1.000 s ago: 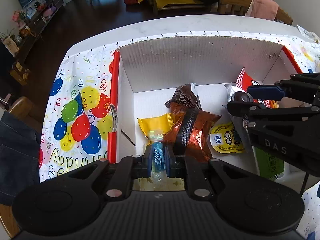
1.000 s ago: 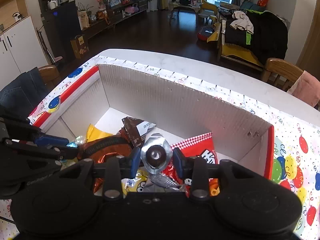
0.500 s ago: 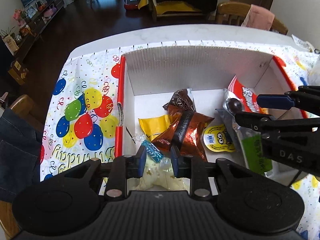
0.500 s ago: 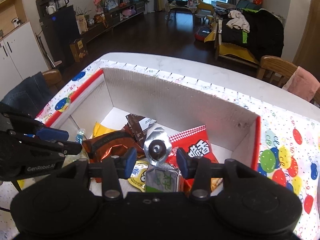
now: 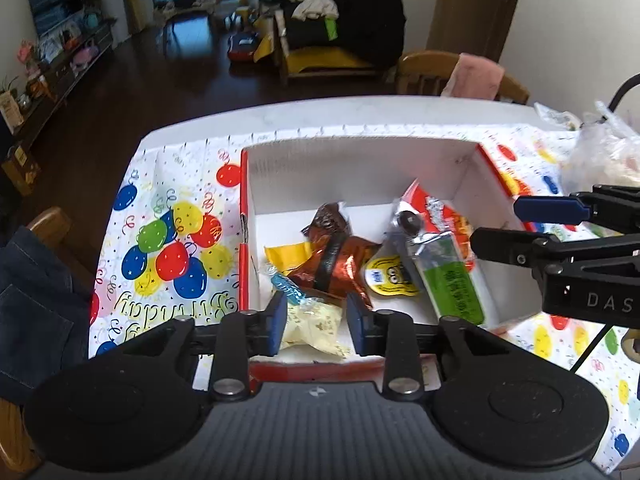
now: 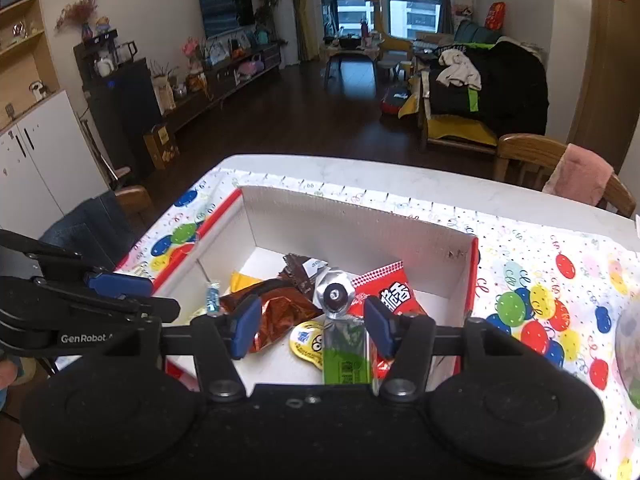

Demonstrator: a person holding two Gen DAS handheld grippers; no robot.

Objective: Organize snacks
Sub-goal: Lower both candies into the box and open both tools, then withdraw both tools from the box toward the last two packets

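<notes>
A white cardboard box with red edges (image 5: 360, 168) (image 6: 344, 224) holds several snacks: a blue-wrapped candy (image 5: 285, 286) (image 6: 213, 296), a pale yellow packet (image 5: 316, 326), a copper foil bag (image 5: 340, 260) (image 6: 280, 312), a green spouted pouch (image 5: 444, 272) (image 6: 346, 344), a red packet (image 5: 440, 208) (image 6: 390, 288) and a yellow round cup (image 5: 390, 276) (image 6: 306, 338). My left gripper (image 5: 318, 320) is open and empty above the box's near edge. My right gripper (image 6: 312, 324) is open and empty above the green pouch lying in the box.
The box sits on a balloon-print tablecloth (image 5: 168, 248) (image 6: 552, 288) over a white table. A clear plastic bag (image 5: 600, 152) lies at the far right. Wooden chairs (image 6: 560, 168) stand behind the table. Denim cloth (image 5: 36, 300) hangs on a chair at left.
Both grippers opened and let go: the blue candy and the green pouch now lie in the box. Both grippers pulled back and up from the box.
</notes>
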